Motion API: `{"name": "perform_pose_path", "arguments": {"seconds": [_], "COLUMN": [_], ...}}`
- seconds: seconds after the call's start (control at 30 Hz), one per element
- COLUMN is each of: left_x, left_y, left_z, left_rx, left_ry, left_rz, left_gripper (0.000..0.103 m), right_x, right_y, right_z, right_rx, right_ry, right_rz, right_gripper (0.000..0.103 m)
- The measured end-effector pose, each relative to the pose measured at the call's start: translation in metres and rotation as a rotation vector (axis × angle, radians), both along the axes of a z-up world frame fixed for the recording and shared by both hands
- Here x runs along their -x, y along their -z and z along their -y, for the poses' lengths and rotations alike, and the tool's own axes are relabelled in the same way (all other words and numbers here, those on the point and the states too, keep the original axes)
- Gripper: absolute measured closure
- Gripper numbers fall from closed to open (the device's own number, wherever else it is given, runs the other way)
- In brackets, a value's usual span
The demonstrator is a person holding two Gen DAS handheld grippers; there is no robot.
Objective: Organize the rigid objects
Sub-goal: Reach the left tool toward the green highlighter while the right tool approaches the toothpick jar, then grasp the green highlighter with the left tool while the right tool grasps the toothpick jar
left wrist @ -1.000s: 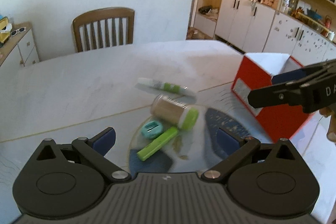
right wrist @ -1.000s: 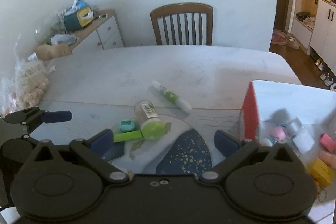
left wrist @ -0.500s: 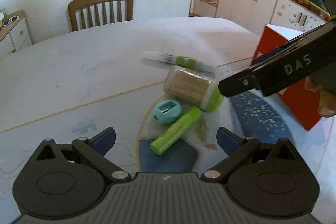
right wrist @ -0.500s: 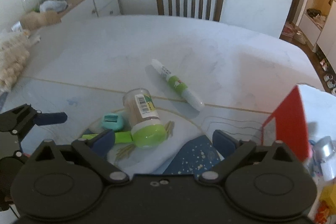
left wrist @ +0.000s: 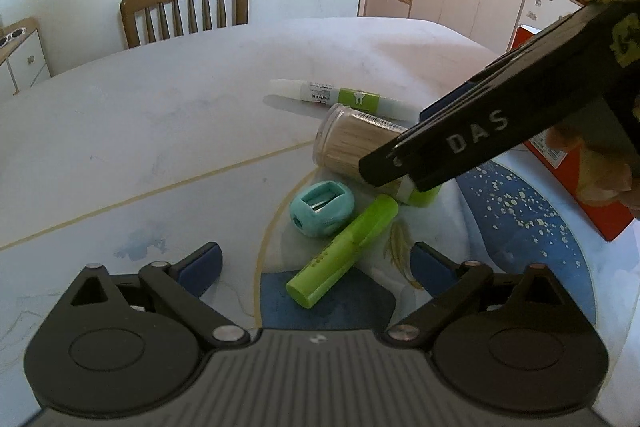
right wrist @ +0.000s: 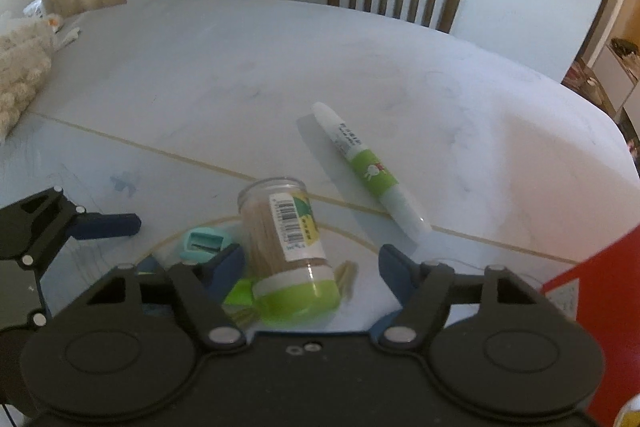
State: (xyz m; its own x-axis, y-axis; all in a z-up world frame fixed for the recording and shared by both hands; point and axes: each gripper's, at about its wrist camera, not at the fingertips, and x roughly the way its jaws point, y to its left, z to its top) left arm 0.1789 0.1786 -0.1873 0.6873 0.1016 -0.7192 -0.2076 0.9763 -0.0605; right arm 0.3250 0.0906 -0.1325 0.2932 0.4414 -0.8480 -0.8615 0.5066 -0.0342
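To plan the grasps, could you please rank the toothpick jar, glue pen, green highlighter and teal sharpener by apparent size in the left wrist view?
1. Glue pen and green highlighter: similar length; the highlighter lies nearer, so unsure.
2. Toothpick jar: thickest, partly hidden.
3. Teal sharpener: smallest.

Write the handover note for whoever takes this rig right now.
Left gripper: jaws closing, nothing gripped, highlighter between them.
Right gripper: jaws closing around the lying toothpick jar, pads not yet pressing.
Sharpener beside the highlighter, glue pen behind the jar, all on the table.
Red box to the right.
Left: all four to put away.
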Motion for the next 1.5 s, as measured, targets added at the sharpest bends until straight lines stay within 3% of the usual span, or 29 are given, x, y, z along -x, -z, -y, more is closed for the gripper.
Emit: {"name": "perform_pose_path", "arguments": {"seconds": [0.27,0.43,0.5,0.57,0.77,0.87,1.07,1.5], "left_x": [0.005,0.008,0.008,0.006,-0.004,-0.010,-0.011,0.000], "left_y": [-0.007,-0.008,-0.009,-0.008,-0.008,-0.007,-0.008,-0.030], "left_z": [0.006,0.009,0.014,0.019,0.032,0.034,0.035,0.033], "left_rx": [-0.018,-0.026,-0.030,-0.041,-0.064,-0.069,-0.060,0.072], "left_ry": [0.026,0.055,0.073,0.093,0.118,0.115,0.077,-0.032], "left_rz": [0.013,0.000,-0.004,-0.004,-0.006,-0.003,-0.014,-0.036], "left_gripper": [0.051,0.060,0.068,0.070,0.078,0.087,0.087,0.087], "right_x": [-0.004,-0.006,-0.006,-0.006,-0.002,0.000,0.005,0.038], "right_y": [0.009,0.014,0.015,0.016,0.016,0.014,0.003,-0.043], "right_z": [-0.006,-0.005,-0.004,-0.003,0.001,0.009,0.032,0.100], "right_rx": [0.006,0.008,0.005,0.000,-0.004,-0.011,-0.021,-0.105], "right_ry": [-0.007,0.000,0.004,0.008,0.027,0.056,0.112,0.192], "right_rz": [-0.011,-0.015,-0.020,-0.022,-0.004,0.004,0.018,0.014], "right_gripper": [0.037,0.040,0.046,0.054,0.055,0.055,0.058,0.059]}}
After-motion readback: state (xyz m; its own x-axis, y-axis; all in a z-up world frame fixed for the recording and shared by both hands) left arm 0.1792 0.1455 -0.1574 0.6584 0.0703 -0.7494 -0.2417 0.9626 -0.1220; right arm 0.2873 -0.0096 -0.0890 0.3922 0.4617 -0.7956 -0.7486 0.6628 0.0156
